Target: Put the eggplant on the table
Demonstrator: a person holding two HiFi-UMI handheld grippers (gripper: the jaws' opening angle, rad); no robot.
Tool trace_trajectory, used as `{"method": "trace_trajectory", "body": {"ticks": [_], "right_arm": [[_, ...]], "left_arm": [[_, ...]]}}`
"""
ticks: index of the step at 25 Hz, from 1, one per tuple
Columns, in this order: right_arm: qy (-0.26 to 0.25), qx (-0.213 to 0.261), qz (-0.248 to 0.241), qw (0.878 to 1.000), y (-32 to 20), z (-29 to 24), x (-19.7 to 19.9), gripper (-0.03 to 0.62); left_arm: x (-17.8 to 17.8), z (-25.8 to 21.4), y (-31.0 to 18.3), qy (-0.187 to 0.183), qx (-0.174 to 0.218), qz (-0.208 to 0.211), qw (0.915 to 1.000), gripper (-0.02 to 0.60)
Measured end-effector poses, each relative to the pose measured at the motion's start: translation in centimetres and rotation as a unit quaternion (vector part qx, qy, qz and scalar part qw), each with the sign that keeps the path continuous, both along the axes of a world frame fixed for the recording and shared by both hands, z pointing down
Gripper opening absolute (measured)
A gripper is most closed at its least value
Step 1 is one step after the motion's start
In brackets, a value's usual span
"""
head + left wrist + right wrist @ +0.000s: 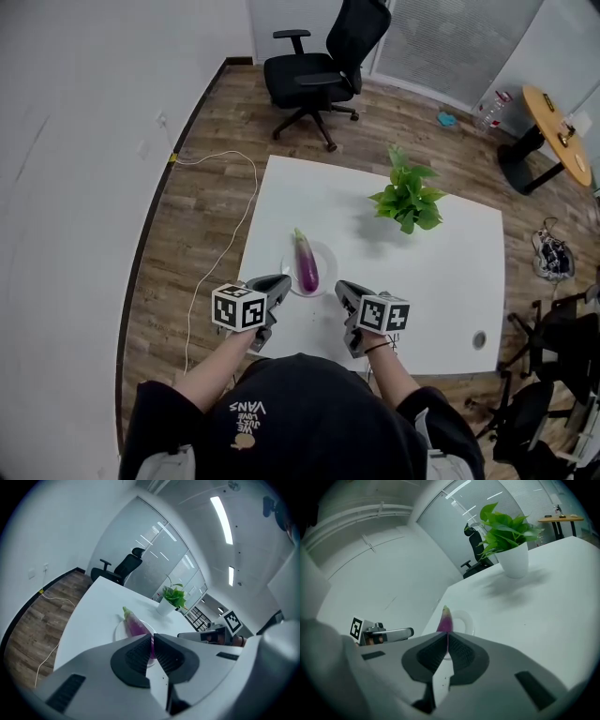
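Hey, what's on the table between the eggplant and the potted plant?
Nothing but bare table, past the rim of the plate under the eggplant; the head view shows it up to the plant.

- Potted green plant [407,199] in a white pot: centre, slightly right.
- Black office chair [319,70] with armrests: far centre, on wooden floor [178,281].
- White cable [246,208]: left, trailing over the floor.
- Round wooden side table [555,131]: far right.
- Bag [553,255]: right, on the floor.
- Dark chairs [553,352]: near right.
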State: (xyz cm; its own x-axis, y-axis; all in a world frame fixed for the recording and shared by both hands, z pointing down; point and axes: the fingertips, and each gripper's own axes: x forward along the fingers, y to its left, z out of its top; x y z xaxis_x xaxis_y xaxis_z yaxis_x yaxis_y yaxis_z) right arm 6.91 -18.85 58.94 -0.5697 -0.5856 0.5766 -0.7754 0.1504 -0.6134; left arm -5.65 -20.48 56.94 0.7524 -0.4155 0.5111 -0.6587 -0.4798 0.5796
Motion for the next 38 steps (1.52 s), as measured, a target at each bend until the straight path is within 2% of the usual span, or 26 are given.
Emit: {"method": "trace_trajectory", "body": {"ticks": [6, 17, 25, 38], "right_arm": [[-0.001, 0.007, -0.007, 1.0, 1.0, -0.4, -0.5, 0.021], [0.021, 0.003, -0.02, 1.0, 1.4, 0.0, -0.5, 0.018], [0.017, 0.005, -0.021, 1.0, 1.3, 0.0, -0.7, 0.018], [0.021, 0.005, -0.023, 1.0, 1.1, -0.3, -0.5, 0.018]], "left_arm": [[0.3, 0.8, 1.4, 0.02, -0.022, -0.007, 0.9995, 0.026], [0.7, 0.6, 1.8, 0.017, -0.014, -0.007, 0.9997, 0.012], [0.7, 0.5, 1.7, 0.027, -0.018, -0.02, 0.9993, 0.012], [0.9, 0.5, 1.6, 0.022, -0.017, -0.016, 0.9995, 0.012]]}}
